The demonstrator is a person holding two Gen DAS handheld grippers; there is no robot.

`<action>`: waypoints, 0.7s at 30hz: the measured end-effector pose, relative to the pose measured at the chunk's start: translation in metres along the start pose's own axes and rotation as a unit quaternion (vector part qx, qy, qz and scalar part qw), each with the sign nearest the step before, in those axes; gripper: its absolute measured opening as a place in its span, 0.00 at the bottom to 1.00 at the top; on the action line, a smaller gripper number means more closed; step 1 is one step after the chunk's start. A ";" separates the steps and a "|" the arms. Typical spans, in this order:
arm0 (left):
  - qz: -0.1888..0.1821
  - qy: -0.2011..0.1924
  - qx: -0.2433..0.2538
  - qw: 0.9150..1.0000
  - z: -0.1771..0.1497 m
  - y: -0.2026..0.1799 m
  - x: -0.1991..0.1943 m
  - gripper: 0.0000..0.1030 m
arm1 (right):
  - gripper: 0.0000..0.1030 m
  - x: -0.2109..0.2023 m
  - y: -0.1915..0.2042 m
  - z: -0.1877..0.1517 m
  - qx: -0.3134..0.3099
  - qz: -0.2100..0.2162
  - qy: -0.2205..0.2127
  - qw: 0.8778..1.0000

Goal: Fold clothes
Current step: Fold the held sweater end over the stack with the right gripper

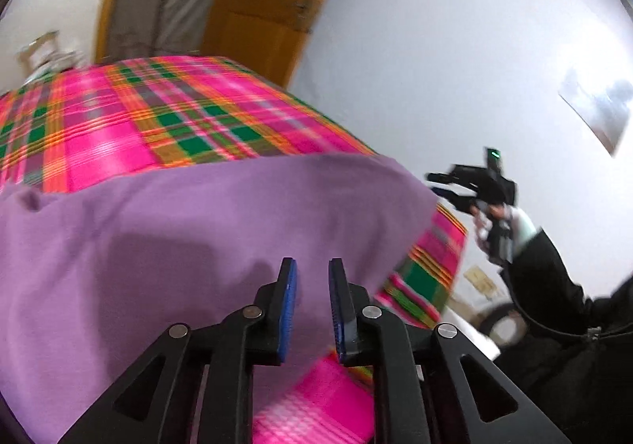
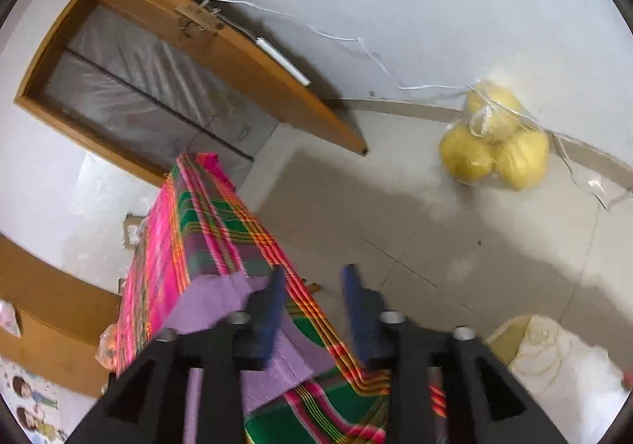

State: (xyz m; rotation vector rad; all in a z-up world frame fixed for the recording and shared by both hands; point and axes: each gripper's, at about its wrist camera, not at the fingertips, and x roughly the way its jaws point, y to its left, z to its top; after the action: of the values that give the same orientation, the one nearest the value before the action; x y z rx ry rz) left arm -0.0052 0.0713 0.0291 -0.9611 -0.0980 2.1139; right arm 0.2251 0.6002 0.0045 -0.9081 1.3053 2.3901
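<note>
While both my left gripper [image 1: 312, 274] and right gripper [image 2: 312, 282] hang open and empty, the purple garment [image 1: 198, 230] lies flat ahead on the plaid cloth [image 1: 118, 116], whether folded I can't tell.

left wrist view close over the purple garment [image 1: 205, 230], right wrist view higher, facing floor, both sharing plaid cloth [image 2: 205, 230]

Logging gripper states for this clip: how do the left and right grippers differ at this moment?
The left gripper hangs over the purple garment, its blue pads a narrow gap apart. The right gripper stands wider open, off the edge of the plaid cloth, out over the floor. Both are open and hold nothing.
</note>
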 end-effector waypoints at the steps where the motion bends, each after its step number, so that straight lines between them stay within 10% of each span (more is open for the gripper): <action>1: 0.008 -0.001 -0.010 1.000 0.000 0.006 -0.001 0.17 | 0.37 0.007 0.007 0.003 -0.022 0.010 0.016 1.000; 6: 0.022 0.004 -0.034 0.999 -0.003 0.017 0.002 0.17 | 0.40 0.053 0.029 0.012 -0.085 0.070 0.115 0.987; 17: 0.033 0.013 -0.058 0.998 -0.012 0.029 0.006 0.17 | 0.44 0.095 -0.001 0.026 0.006 0.172 0.197 0.965; 21: 0.034 0.018 -0.060 0.997 -0.011 0.030 0.009 0.17 | 0.08 0.087 0.002 0.028 -0.004 0.189 0.180 0.965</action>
State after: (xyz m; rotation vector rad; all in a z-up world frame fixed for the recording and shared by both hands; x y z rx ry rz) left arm -0.0204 0.0544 0.0046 -1.0860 -0.1771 2.1724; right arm 0.1459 0.6166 -0.0388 -1.2376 1.7403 2.5922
